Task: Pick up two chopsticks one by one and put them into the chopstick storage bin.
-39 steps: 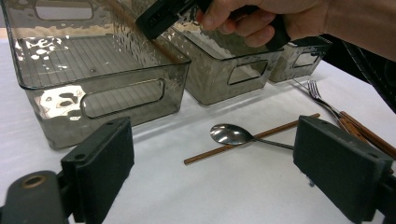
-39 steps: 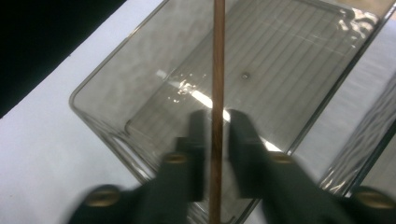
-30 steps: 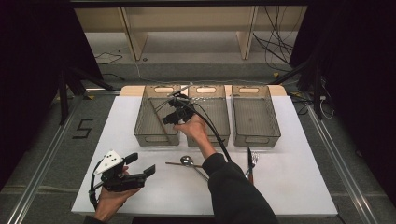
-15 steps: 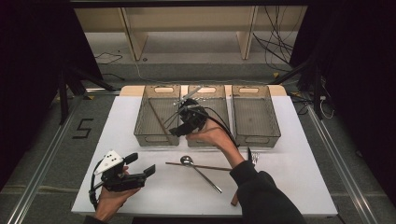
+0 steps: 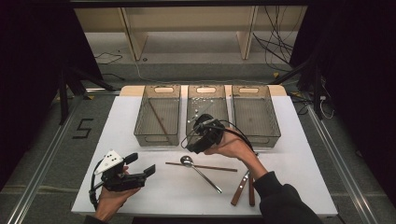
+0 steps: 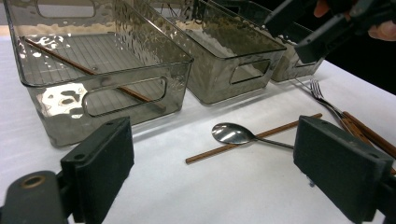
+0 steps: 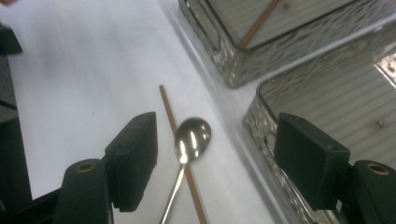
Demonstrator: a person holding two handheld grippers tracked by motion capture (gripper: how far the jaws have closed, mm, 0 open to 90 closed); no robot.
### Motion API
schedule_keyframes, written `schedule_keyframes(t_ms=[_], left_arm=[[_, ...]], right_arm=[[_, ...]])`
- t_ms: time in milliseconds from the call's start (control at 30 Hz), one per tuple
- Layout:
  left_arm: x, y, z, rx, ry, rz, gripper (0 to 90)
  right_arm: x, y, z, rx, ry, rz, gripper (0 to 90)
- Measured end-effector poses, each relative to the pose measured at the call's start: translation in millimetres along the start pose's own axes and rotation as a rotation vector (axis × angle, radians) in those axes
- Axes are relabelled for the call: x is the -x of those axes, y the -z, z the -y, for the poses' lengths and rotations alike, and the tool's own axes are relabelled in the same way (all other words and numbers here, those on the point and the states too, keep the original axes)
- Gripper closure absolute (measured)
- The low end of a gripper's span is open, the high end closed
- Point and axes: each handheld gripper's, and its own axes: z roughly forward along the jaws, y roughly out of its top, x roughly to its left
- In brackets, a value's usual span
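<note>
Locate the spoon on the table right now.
In the high view the spoon lies mid-table, just in front of the middle bin, its handle crossing a loose chopstick.

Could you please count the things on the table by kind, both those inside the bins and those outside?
Bins: 3
Chopsticks: 2, one in the left bin, one on the table
Spoon: 1
Fork: 1
Other brown-handled piece, head not clear: 1
Total: 8
</note>
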Motion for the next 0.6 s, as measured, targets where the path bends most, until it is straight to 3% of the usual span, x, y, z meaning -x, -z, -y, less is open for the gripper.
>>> schedule_keyframes(t_ms=[300,600], left_arm=[[-0.1,-0.1,0.0,0.0,0.001,0.001,11.7],[0.0,-0.3,0.1,0.0,0.001,0.002,11.7]], right_arm=[[-2.4,-1.8,20.5,-0.057,0.015,0.011,30.3],[1.0,-6.5,36.8,-0.134,0.025,0.02,36.4]])
